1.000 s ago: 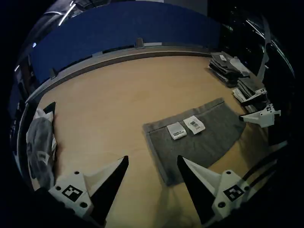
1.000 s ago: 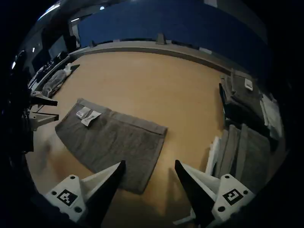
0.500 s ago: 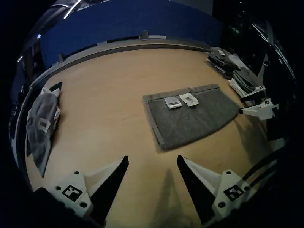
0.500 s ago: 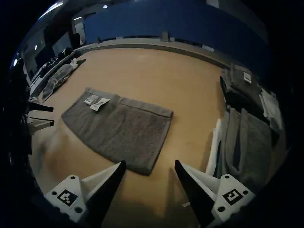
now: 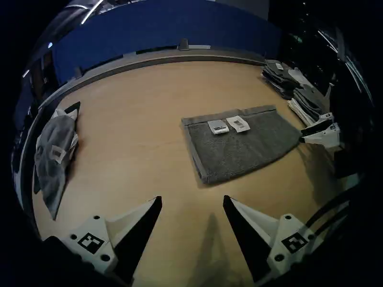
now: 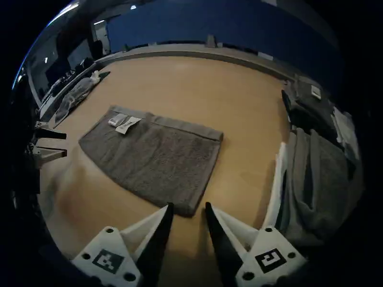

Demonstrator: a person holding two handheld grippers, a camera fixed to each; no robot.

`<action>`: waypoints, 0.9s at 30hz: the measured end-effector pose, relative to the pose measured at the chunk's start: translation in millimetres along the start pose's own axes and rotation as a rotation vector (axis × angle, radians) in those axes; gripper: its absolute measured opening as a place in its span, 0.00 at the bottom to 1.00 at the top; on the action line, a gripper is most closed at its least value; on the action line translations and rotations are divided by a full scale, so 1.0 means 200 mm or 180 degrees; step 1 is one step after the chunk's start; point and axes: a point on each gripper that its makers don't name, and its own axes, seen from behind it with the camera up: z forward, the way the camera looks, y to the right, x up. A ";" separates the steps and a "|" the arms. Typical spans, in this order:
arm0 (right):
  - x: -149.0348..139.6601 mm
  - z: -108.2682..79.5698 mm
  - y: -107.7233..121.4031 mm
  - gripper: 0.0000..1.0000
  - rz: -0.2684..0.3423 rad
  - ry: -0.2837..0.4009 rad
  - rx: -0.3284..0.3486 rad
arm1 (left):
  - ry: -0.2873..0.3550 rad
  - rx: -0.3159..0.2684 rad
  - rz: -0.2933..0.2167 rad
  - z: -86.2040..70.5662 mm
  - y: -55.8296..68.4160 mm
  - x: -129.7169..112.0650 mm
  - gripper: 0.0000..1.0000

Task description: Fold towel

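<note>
Neatly spread, the grey towel (image 5: 244, 146) shows two tags (image 5: 218, 126).

Wood tbl (image 5: 143, 119) w/ blue partition (image 5: 158, 28) behind; grey cloth heap (image 5: 52, 153) L edge.

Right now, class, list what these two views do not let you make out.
Tags on the grey towel: too small to read, left gripper view.
Folded pile: cut off at the right edge, right gripper view.
Crumpled cloth: dim and warped near the left edge, left gripper view; its shape is unclear.
</note>
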 end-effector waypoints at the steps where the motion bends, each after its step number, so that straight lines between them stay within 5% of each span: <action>1: 0.00 0.00 0.00 0.37 0.0018 -0.0002 0.0018 | 0.0001 0.0002 0.0001 0.00 0.00 0.00 0.95; 10: -0.01 0.01 0.01 0.05 0.0040 -0.0014 0.0009 | 0.0002 0.0021 0.0003 0.00 0.00 0.00 0.95; 27: 0.06 -0.03 0.01 0.01 -0.0003 0.0124 -0.0010 | -0.0003 0.0064 -0.0019 -0.03 -0.04 -0.02 0.95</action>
